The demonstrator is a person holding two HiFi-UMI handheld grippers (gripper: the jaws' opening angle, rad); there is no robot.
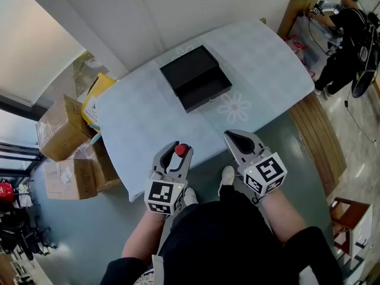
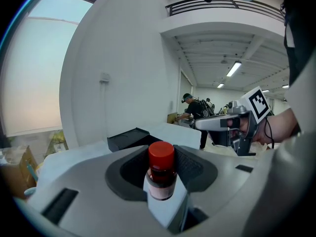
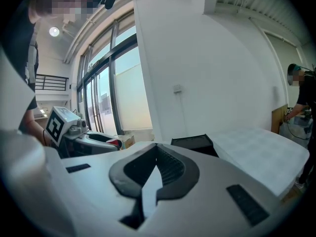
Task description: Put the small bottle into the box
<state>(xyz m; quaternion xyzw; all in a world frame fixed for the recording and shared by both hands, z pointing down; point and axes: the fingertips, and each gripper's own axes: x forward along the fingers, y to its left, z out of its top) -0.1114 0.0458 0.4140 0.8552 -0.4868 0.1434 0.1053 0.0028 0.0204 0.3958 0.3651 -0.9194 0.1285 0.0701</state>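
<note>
Red-capped small bottle (image 2: 161, 174) is clamped between the jaws of the left gripper (image 2: 162, 184). It stands upright, with the cap clear above the pads. The right gripper (image 3: 153, 174) has its jaws closed on nothing. Both grippers are held close to the person's body, short of the near edge of the counter (image 1: 142, 129). The black box (image 1: 196, 78) lies well apart from them near the counter's middle, and its open cavity appears to face up on the nearer side.

Hazards from this position:

- **Drop in transit.** The bottle is over the floor, not the counter. The jaws hold only its lower body, so any loosening during the reach would probably send it to the floor.
- **Tilt in the grip.** The bottle is narrow and round. A quick swing could rotate it between the pads, so that it reaches the box at an angle.
- **Wall strike.** A low approach could catch the bottle's base on the near wall of the box and push the box along the counter. Nothing braces the box.
- **High release.** Opening the jaws above the cavity may let the bottle bounce or tip out.
</note>
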